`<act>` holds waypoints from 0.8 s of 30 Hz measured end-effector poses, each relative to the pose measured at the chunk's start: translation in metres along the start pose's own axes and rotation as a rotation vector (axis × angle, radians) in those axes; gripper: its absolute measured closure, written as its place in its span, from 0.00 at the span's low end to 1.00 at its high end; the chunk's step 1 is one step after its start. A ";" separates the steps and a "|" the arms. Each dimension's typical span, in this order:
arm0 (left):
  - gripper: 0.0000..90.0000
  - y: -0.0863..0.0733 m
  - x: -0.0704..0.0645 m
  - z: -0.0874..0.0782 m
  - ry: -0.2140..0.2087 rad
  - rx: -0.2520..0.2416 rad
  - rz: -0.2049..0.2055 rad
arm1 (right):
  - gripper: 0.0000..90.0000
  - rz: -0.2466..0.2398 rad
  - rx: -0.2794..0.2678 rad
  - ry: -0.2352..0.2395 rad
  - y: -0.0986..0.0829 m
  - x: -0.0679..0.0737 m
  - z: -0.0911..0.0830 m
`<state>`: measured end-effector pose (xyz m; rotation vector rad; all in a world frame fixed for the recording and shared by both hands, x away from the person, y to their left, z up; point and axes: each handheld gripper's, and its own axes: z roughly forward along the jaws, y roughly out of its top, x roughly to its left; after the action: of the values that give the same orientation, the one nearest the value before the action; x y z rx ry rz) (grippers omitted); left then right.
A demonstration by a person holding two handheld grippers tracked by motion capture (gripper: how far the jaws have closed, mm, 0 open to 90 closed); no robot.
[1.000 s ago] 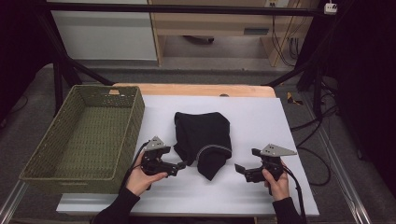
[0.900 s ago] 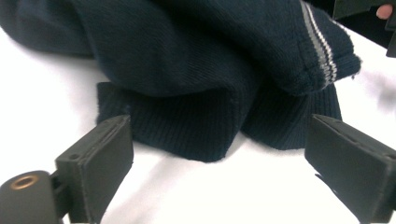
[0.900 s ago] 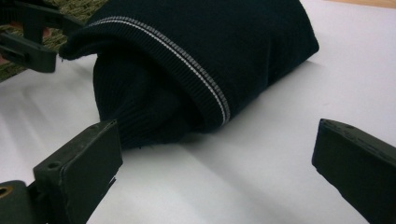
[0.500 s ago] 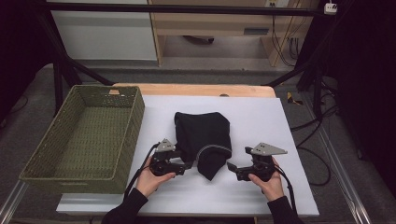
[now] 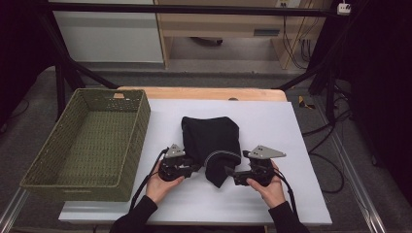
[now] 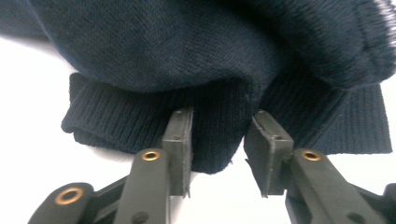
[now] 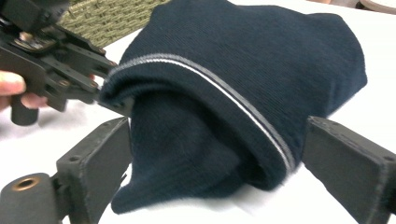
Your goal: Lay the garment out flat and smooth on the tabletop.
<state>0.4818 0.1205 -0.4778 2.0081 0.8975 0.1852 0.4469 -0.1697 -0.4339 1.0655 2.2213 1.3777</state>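
Two hand-held grippers work at one dark knitted garment [image 5: 212, 141] lying near the middle of the white worktop [image 5: 272, 121]. Furthest left, a green woven basket [image 5: 41, 170] stands on the worktop's left edge, well apart from the garment. Next comes the left hand-held gripper [image 5: 193, 166], held low at the garment's left lower side; in the left gripper view its jaws stand a narrow gap apart, one on each side of a fold in the ribbed hem [image 6: 219, 126], with the pads [image 6: 180, 140] against the knit, though I cannot tell whether they press it fast. The garment is bunched up, with a thin pale stripe [image 7: 224, 84] running along an edge near its lower end. At the right, the right hand-held gripper [image 5: 229, 173] points left at the garment's lower end. In the right gripper view its jaws are spread wide, one on each side of the striped, rolled end of the garment, neither one touching it, and the left hand-held gripper appears beyond at the cloth's far edge.
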 end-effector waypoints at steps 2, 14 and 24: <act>0.77 0.000 0.000 0.001 0.005 0.008 0.000 | 0.15 -0.023 0.006 -0.006 0.003 0.005 0.003; 0.92 0.001 -0.005 -0.001 0.022 0.018 0.014 | 0.23 -0.093 0.007 -0.009 0.019 0.034 0.021; 0.92 0.002 -0.006 -0.003 0.014 0.025 0.021 | 0.23 -0.124 0.059 -0.049 0.027 0.051 0.045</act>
<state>0.4769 0.1180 -0.4736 2.0426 0.8916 0.2006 0.4513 -0.0969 -0.4271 0.9526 2.2639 1.2292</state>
